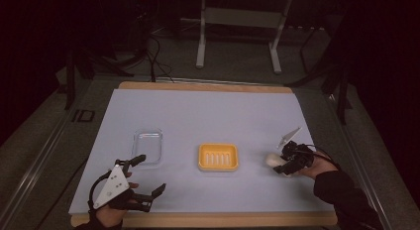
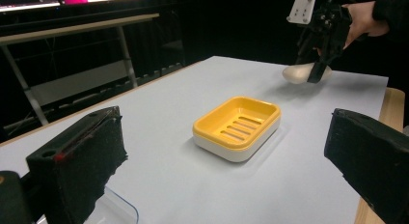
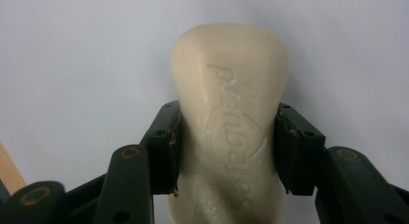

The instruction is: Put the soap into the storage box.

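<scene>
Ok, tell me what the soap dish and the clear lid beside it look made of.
Soap dish: likely hard plastic, glossy yellow slotted tray on a white base, with soft highlights along the rim. Clear lid: probably thin transparent plastic; the table shows through it and its edges catch light.

Left tongs [image 1: 147,174] are spread wide with nothing between the jaws, held low by the left hand [image 1: 113,212] with the grey plate facing up. Right tongs [image 3: 226,147] are clamped on a soap bar [image 3: 230,118], jaws pressing both its long sides, the right hand [image 1: 317,166] and dark sleeve behind them.
</scene>
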`<state>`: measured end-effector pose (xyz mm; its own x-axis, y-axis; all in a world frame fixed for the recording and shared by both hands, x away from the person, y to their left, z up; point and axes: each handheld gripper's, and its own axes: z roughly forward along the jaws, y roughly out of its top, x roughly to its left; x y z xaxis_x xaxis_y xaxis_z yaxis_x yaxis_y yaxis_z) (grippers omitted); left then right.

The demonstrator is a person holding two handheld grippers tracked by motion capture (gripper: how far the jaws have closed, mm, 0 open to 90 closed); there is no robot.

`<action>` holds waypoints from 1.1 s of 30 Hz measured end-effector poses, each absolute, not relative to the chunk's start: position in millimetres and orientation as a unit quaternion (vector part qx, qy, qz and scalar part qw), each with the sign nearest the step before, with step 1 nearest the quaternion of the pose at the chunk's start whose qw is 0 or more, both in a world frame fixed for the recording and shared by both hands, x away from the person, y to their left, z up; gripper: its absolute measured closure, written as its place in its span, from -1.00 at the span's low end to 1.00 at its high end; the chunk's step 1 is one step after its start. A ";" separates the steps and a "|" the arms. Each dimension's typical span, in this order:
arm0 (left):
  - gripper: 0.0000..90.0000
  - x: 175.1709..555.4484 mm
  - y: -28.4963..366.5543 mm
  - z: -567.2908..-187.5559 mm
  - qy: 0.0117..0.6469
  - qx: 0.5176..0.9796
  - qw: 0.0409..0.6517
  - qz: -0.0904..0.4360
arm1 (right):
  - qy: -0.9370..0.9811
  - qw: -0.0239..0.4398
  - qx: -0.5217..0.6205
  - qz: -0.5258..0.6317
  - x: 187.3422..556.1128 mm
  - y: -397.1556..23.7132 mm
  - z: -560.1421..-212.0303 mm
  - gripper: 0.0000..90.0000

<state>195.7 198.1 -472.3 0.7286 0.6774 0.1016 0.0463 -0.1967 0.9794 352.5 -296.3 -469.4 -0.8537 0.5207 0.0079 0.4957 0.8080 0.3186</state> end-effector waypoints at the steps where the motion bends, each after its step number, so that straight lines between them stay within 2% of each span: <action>1: -0.98 195.7 198.1 -472.3 0.250 0.724 0.583 0.271 | 0.952 0.038 0.262 0.155 353.0 -296.0 -467.7 0.10; 16: -0.98 195.9 198.6 -472.2 0.250 0.723 0.584 0.270 | 0.966 0.040 0.189 0.173 357.6 -286.9 -440.4 0.10; 23: -0.98 195.7 198.8 -472.1 0.249 0.724 0.584 0.270 | 0.971 0.024 0.159 0.176 361.8 -277.4 -429.1 0.10; 33: -0.98 195.6 198.5 -472.3 0.248 0.725 0.584 0.268 | 0.974 0.033 0.132 0.180 366.4 -264.0 -406.7 0.10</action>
